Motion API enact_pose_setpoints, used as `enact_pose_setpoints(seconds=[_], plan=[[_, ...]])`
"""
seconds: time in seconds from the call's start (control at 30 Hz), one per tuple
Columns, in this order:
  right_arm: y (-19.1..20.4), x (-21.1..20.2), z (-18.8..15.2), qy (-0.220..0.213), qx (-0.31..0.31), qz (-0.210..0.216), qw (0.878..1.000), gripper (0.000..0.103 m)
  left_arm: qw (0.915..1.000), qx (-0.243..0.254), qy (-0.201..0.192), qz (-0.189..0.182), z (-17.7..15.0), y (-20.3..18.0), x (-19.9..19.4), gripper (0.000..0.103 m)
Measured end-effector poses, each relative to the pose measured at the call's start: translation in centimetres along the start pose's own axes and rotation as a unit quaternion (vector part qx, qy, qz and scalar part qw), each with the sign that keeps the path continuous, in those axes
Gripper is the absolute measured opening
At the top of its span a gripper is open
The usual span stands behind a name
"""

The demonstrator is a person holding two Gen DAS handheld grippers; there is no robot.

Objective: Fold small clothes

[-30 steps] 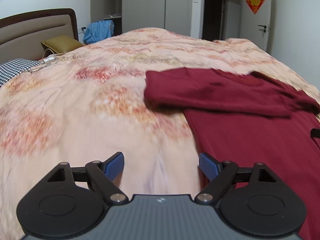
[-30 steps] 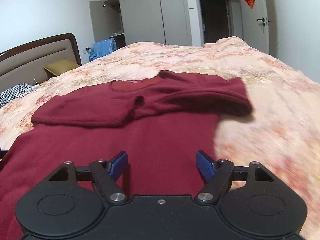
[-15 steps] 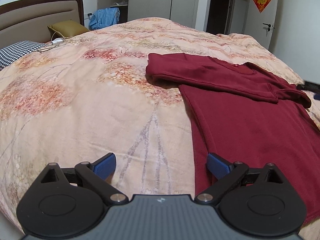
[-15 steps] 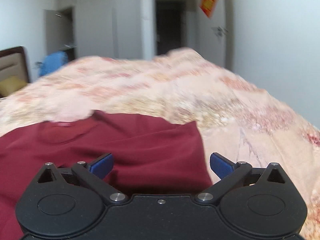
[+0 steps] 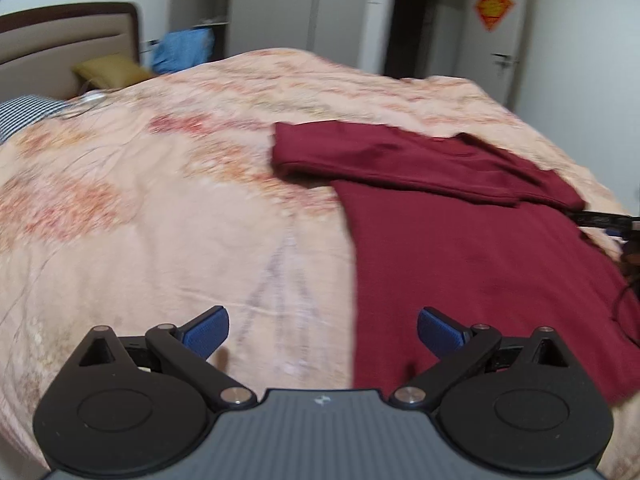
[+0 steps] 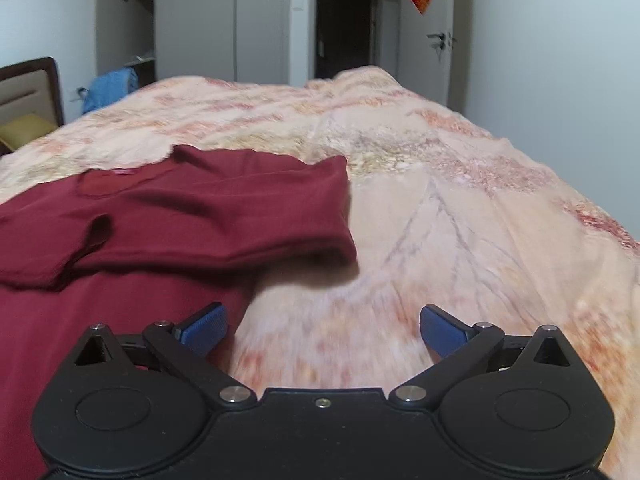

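A dark red long-sleeved shirt [image 5: 460, 248] lies flat on the bed, both sleeves folded across its chest. My left gripper [image 5: 322, 330] hovers over the shirt's left side edge, near the hem. Its jaws are opening and hold nothing; the right fingertip [image 5: 438, 328] is above red cloth and the left one above bedspread. In the right wrist view the shirt [image 6: 160, 220] fills the left half. My right gripper [image 6: 322, 328] stands open and empty over the shirt's right side edge, just below the folded sleeve [image 6: 280, 216]. A dark part at the far right of the left wrist view may be the right gripper.
A peach floral bedspread [image 5: 160, 220] covers the whole bed. At the head are a padded headboard [image 5: 68, 44], a mustard pillow [image 5: 108, 70] and a checked pillow [image 5: 28, 108]. A blue garment [image 6: 110, 88] hangs by the wardrobe. A doorway and a white door stand behind.
Both pairs of jaws have spread wider. The left gripper has drawn back along the shirt's left edge. The right gripper has shifted from over the shirt's middle to its right edge.
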State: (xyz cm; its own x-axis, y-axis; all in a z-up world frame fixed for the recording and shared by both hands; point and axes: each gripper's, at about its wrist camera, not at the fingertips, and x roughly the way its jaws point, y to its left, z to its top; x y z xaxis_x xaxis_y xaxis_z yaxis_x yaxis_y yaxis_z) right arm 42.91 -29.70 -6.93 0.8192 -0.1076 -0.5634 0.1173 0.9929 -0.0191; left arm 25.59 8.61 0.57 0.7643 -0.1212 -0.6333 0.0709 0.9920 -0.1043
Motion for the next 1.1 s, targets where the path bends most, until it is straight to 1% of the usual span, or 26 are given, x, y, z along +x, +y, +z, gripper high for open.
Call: enact_pose_setpoints(seconds=[0.1, 0.17, 0.23, 0.3, 0.4, 0.5, 0.57, 0.7, 0.73, 0.8, 0.9, 0.97, 1.0, 1.03, 1.07, 1.1], plan=[[-0.1, -4.2, -1.2, -0.027, -0.018, 0.021, 0.999, 0.102, 0.9995, 0.009, 0.001, -0.031, -0.5, -0.8, -0.9, 0.103], [0.2, -7.4, -2.4, -0.045, -0.042, 0.043, 0.997, 0.102, 0.9991, 0.01, 0.012, -0.04, -1.0, -1.3, -1.1, 0.103], [0.8, -10.7, -3.9, -0.057, -0.085, 0.072, 0.992, 0.102, 0.9988, 0.008, 0.025, -0.042, -1.7, -1.7, -1.1, 0.103], [1.9, -13.9, -5.7, -0.073, -0.144, 0.096, 0.982, 0.102, 0.9986, 0.007, 0.038, -0.036, -2.3, -2.0, -1.2, 0.103], [3.7, -18.1, -8.7, -0.096, -0.226, 0.124, 0.961, 0.102, 0.9987, 0.016, 0.042, -0.026, -3.5, -2.6, -2.1, 0.103], [5.7, -21.0, -11.6, -0.117, -0.284, 0.137, 0.942, 0.102, 0.9988, 0.023, 0.038, -0.022, -4.7, -3.3, -3.4, 0.103], [6.9, -22.0, -13.2, -0.123, -0.31, 0.142, 0.932, 0.102, 0.9988, 0.029, 0.034, -0.019, -5.3, -3.9, -4.1, 0.103], [9.1, -22.9, -15.6, -0.126, -0.342, 0.144, 0.92, 0.102, 0.9986, 0.043, 0.024, -0.017, -6.3, -5.4, -5.3, 0.103], [9.6, -22.9, -16.2, -0.13, -0.356, 0.135, 0.916, 0.102, 0.9985, 0.047, 0.021, -0.017, -6.5, -5.7, -5.6, 0.103], [10.7, -22.4, -17.4, -0.141, -0.39, 0.099, 0.904, 0.102, 0.9982, 0.055, 0.014, -0.019, -6.8, -6.4, -6.1, 0.103], [11.7, -21.6, -18.9, -0.181, -0.423, 0.053, 0.886, 0.102, 0.9977, 0.065, 0.003, -0.019, -7.2, -7.1, -6.6, 0.103], [12.1, -21.3, -19.4, -0.205, -0.43, 0.037, 0.879, 0.096, 0.9972, 0.072, -0.004, -0.017, -7.4, -7.6, -6.7, 0.103], [12.2, -21.4, -19.6, -0.213, -0.431, 0.037, 0.876, 0.085, 0.9968, 0.078, -0.007, -0.016, -7.5, -7.8, -6.7, 0.103], [12.3, -21.5, -19.6, -0.216, -0.432, 0.041, 0.875, 0.072, 0.9962, 0.085, -0.011, -0.014, -7.7, -8.1, -6.8, 0.103], [12.4, -21.7, -19.6, -0.217, -0.431, 0.048, 0.874, 0.064, 0.9953, 0.095, -0.015, -0.013, -7.9, -8.3, -6.8, 0.103], [12.3, -21.8, -19.4, -0.217, -0.43, 0.056, 0.875, 0.05, 0.9942, 0.106, -0.019, -0.01, -8.1, -8.6, -6.7, 0.103]])
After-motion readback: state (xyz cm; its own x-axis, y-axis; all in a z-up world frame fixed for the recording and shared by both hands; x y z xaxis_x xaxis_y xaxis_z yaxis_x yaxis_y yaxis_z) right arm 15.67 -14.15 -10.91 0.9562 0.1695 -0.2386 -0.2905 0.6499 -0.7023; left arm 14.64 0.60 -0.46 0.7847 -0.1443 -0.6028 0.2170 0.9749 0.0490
